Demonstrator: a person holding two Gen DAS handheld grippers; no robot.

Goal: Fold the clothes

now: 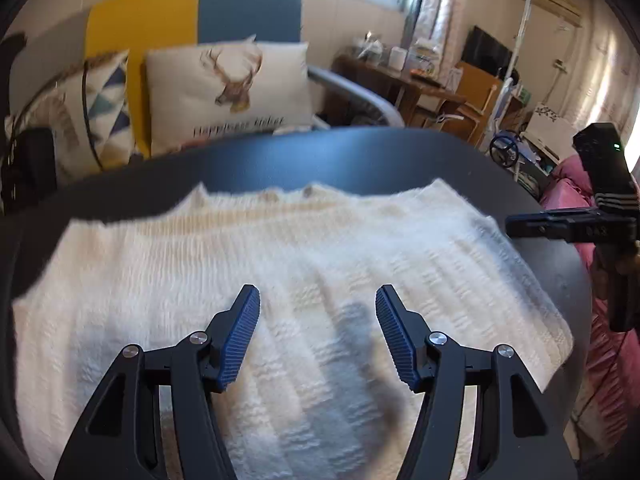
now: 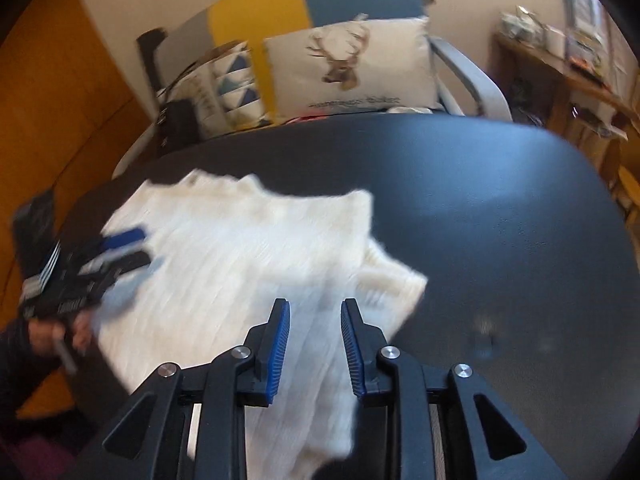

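A white knit sweater [image 1: 280,264] lies spread flat on a dark round table [image 1: 320,160]. My left gripper [image 1: 318,300] hovers over its near middle, jaws wide apart with nothing between the blue pads. It also shows blurred at the sweater's left side as the left gripper [image 2: 132,250]. My right gripper [image 2: 314,320] is over the sweater's [image 2: 240,248] near right part, jaws narrowly apart, knit visible below the gap and not pinched. From the left wrist view the right gripper [image 1: 516,228] reaches in at the sweater's right edge.
Behind the table stands a blue and yellow chair [image 1: 192,12] with a deer cushion [image 1: 232,88] and a triangle-pattern cushion [image 1: 100,104]. A cluttered wooden desk [image 1: 404,80] is at the back right and pink bedding [image 1: 572,184] at the right. A hand [image 2: 76,332] holds the left gripper.
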